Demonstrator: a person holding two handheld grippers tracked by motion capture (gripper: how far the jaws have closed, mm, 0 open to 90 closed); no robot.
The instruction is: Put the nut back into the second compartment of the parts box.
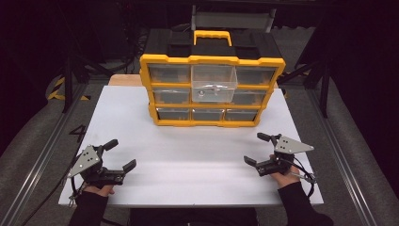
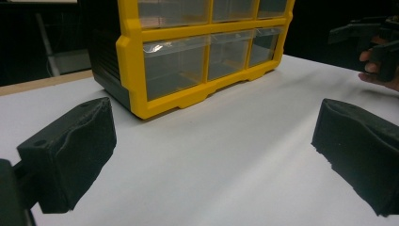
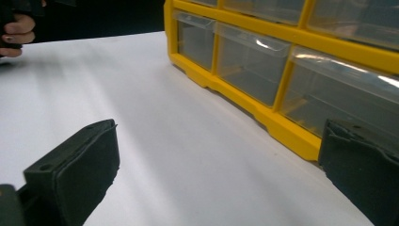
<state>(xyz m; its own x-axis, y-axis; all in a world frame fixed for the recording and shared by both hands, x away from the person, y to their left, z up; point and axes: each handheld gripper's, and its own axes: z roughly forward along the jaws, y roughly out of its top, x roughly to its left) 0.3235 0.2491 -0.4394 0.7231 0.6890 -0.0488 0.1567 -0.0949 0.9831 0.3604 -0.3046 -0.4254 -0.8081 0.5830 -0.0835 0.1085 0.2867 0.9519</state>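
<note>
A yellow and black drawer cabinet (image 1: 211, 89) with clear drawers stands at the back middle of the white table (image 1: 188, 146). Its top middle drawer (image 1: 214, 81) is pulled out, with something small and pale in it. My left gripper (image 1: 120, 154) rests near the front left, open and holding nothing. At the front right my right gripper (image 1: 257, 149) is also open and holding nothing. In the left gripper view the cabinet (image 2: 197, 56) lies ahead beyond the wide-apart jaws (image 2: 214, 160). In the right gripper view the cabinet (image 3: 282, 70) is close on the right, past the spread jaws (image 3: 219, 174).
A wooden board (image 1: 124, 80) shows behind the table's left back corner. Metal rails (image 1: 42, 141) run along both sides of the table. The other hand (image 2: 376, 66) with its gripper appears far right in the left gripper view, and a hand (image 3: 16, 33) far left in the right gripper view.
</note>
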